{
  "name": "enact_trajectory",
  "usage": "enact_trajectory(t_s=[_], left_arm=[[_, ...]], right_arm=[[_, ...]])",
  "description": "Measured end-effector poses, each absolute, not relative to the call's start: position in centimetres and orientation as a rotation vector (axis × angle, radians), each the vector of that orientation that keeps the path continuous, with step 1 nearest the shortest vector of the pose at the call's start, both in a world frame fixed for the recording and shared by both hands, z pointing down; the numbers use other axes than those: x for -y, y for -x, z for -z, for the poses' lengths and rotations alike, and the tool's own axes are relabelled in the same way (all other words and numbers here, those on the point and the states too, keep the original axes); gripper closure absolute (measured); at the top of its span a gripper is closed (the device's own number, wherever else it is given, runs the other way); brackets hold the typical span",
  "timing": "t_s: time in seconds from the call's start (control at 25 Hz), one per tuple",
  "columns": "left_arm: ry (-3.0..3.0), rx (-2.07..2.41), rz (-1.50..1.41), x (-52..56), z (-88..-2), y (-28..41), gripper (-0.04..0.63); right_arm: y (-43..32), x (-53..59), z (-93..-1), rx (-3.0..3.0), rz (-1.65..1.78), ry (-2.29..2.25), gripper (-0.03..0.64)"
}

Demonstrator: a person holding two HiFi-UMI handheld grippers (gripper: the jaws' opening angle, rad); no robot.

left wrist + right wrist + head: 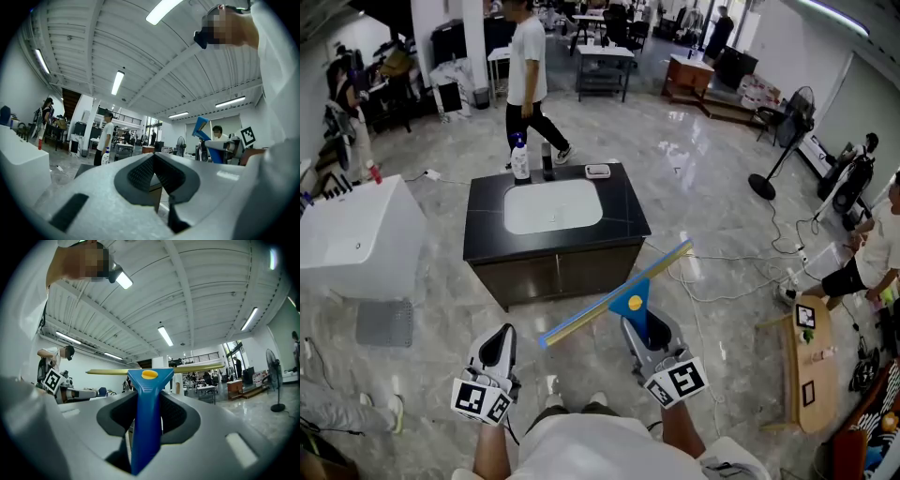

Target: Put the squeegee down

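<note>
While the left gripper (154, 158) jaws meet empty, the right gripper (148, 401) jaws clamp the smooth blue squeegee (149, 379) handle.

The black counter (487, 202) stands on the glossy floor (694, 178) and holds a white sink (553, 206). At its far edge stand a spray bottle (520, 161), a dark bottle (547, 161) and a small tray (597, 171).

L gripper (153, 157) jaws together, nothing btwn; blue squeegee (201, 127) off right, white-shirt person (107, 138) beyond.
</note>
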State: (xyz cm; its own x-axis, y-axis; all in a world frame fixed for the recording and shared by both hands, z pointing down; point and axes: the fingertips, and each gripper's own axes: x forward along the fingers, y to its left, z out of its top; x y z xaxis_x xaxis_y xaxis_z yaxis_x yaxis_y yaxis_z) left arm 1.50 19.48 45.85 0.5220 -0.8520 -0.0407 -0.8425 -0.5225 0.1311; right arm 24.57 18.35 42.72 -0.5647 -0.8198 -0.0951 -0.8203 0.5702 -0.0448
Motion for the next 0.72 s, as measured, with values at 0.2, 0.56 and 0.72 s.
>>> enact_trajectory(t_s=[0.2, 0.56, 0.72], left_arm=[[-2.664, 1.477, 0.143, -19.6, -45.7, -1.8, 0.595], [-2.673, 1.454, 0.130, -19.5, -45.9, -3.0, 0.595], [-2.670, 1.469, 0.129, -19.1, -46.0, -3.4, 0.595]], right_arm=[[-24.9, -18.4, -42.5, -2.664, -0.001, 1.402, 0.466], [-25.9, -18.4, -42.7, -2.660, -0.010, 1.425, 0.466], [-26.6, -17.9, -42.8, -2.659, -0.014, 1.420, 0.466]])
